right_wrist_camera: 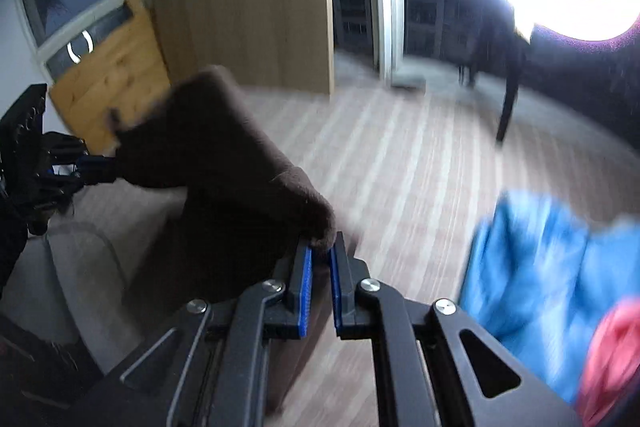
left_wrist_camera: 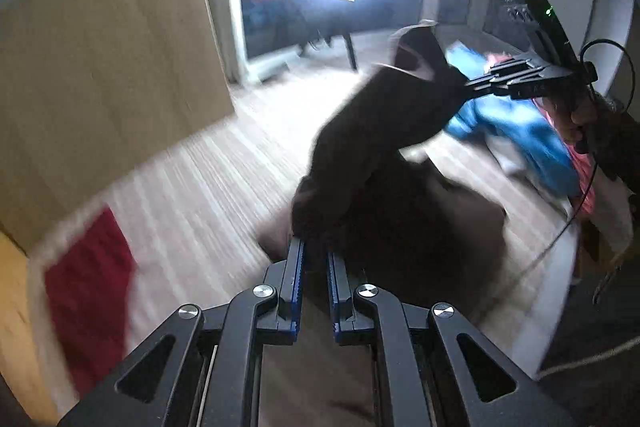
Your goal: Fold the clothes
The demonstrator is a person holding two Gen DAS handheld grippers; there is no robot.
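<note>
Left wrist view: the left gripper [left_wrist_camera: 314,247] and right gripper [left_wrist_camera: 466,89] each pinch a corner of the dark brown garment [left_wrist_camera: 380,155] — lifted off the floor, blue clothes [left_wrist_camera: 520,131] far right. Step looks like spreading it; next, lay it flat.

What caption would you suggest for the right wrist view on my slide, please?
Right tool and left tool each pinch a corner of the dark brown garment.
</note>
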